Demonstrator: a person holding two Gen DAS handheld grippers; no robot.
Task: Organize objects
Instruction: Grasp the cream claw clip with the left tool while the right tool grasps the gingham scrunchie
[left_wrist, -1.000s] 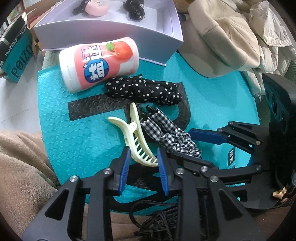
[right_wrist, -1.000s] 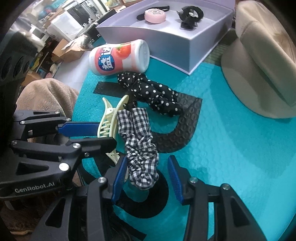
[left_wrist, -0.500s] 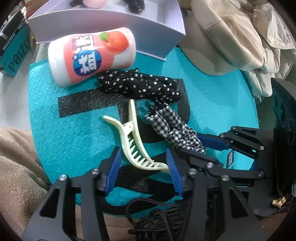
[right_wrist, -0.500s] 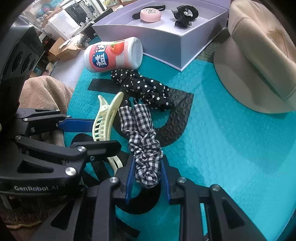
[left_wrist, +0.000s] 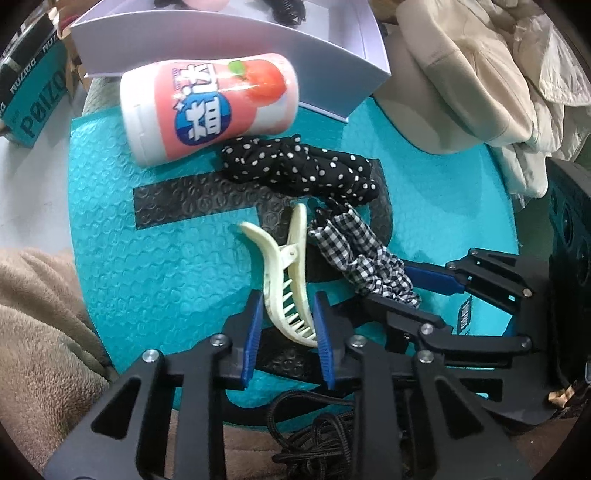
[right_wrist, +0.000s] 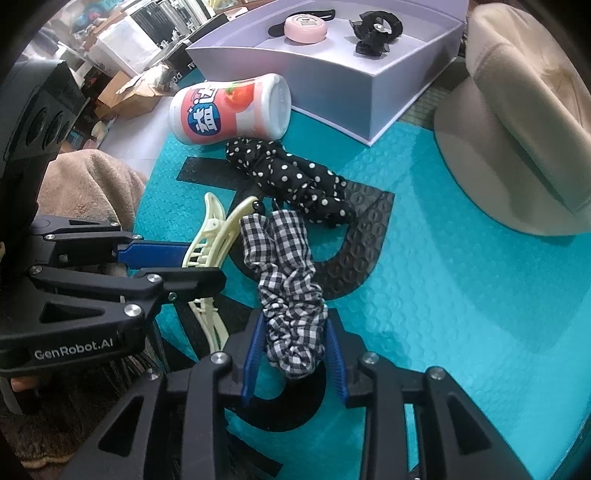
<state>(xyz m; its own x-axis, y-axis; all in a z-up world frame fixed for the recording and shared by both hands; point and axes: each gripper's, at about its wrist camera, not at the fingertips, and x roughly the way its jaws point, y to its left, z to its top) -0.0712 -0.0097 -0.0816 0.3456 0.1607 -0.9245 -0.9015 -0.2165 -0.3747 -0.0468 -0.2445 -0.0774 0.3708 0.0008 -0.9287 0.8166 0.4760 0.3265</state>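
Two tools work side by side over a teal bubble mailer (left_wrist: 155, 258) at the centre of both wrist views. The left tool (left_wrist: 288, 325), its jaws just closed in, clenches the toothed end of a cream claw clip (left_wrist: 288, 273), whose long axis runs from the lower centre of the left view up toward the frame's middle, handles pointing away from the camera. The right tool (right_wrist: 293, 350), jaws just eased slightly wider, grasps the near end of a black-and-white gingham scrunchie (right_wrist: 288, 280), stretched lengthwise from lower centre toward the upper middle of the right view. One polka-dot scrunchie (left_wrist: 299, 170) lies slanted just beyond both, touching a single pink-and-white bottle (left_wrist: 210, 110) lying on its side with its cap end at the left in the left view. One lavender box (right_wrist: 332, 77) at the top holds a pink round case (right_wrist: 306, 28) and a black clip (right_wrist: 375, 35); the left view cuts both off. A beige hat (right_wrist: 517, 147) sits upper right, and part of the clip's teeth is hidden behind the left tool in the right view
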